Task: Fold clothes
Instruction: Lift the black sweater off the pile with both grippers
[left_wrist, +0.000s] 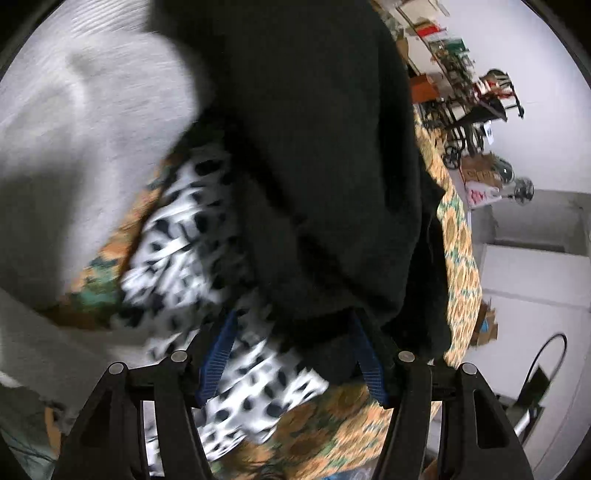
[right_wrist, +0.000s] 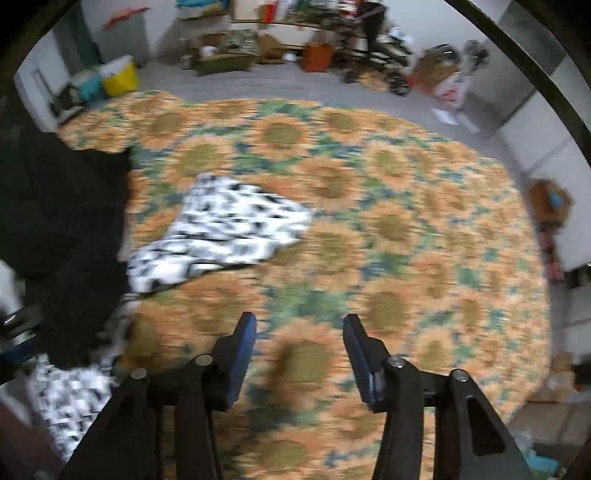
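The left claw (left_wrist: 291, 354) stands apart with black garment (left_wrist: 303, 166) draped between and over its fingers; grip cannot be confirmed. The right claw (right_wrist: 300, 354) is spread and empty above the sunflower-print tabletop (right_wrist: 388, 221). The black-and-white patterned garment (right_wrist: 221, 229) lies up-left of it, long axis diagonal.

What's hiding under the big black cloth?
Under the black cloth you can see part of a black-and-white spotted cloth and the sunflower cover below it. The black cloth covers the rest, so whatever else lies beneath can't be seen.
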